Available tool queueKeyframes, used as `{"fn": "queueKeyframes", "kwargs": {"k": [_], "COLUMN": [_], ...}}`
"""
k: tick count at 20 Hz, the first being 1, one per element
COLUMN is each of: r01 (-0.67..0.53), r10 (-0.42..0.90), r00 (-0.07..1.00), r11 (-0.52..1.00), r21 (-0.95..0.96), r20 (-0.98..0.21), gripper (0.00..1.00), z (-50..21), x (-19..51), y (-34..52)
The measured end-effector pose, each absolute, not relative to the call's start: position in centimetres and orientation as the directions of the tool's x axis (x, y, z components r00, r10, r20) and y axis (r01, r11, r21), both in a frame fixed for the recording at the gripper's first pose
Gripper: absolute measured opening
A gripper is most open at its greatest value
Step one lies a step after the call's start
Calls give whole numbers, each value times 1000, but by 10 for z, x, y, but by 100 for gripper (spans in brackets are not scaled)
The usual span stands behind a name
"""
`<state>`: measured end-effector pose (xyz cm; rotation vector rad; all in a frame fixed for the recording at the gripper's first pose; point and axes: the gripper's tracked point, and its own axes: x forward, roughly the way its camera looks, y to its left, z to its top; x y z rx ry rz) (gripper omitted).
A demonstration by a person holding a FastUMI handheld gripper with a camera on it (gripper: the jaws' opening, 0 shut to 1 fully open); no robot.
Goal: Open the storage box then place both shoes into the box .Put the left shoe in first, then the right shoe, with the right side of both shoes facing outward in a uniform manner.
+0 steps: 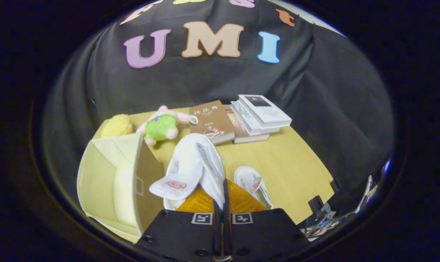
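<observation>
The hand-held gripper (222, 196) pinches the edge of a white slipper (192, 167), lifted so it can go into the open storage box (111, 178) just left of it. A second slipper (252, 183) lies on the surface (292, 163), right of the box.

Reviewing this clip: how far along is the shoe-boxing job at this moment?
Done: the storage box stands open. In hand: the gripper is shut on one white slipper, lifted beside the box, not yet inside. Left: placing it, then the second slipper, which lies on the table to the right of the fingers.
</observation>
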<state>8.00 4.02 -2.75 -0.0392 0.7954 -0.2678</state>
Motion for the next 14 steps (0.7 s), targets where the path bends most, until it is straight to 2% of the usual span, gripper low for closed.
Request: {"fn": "queueKeyframes", "kwargs": {"k": [4,8,14], "r01": [139,46,76], "r10": [-140,39,60], "r00": [754,806,715], "r11": [989,991,984], "r21": [-53,128,163], "r20": [-642,-591,-696], "gripper": [6,6,6], "z": [13,11,-56], "x": [101,123,121], "y": [104,186,244]}}
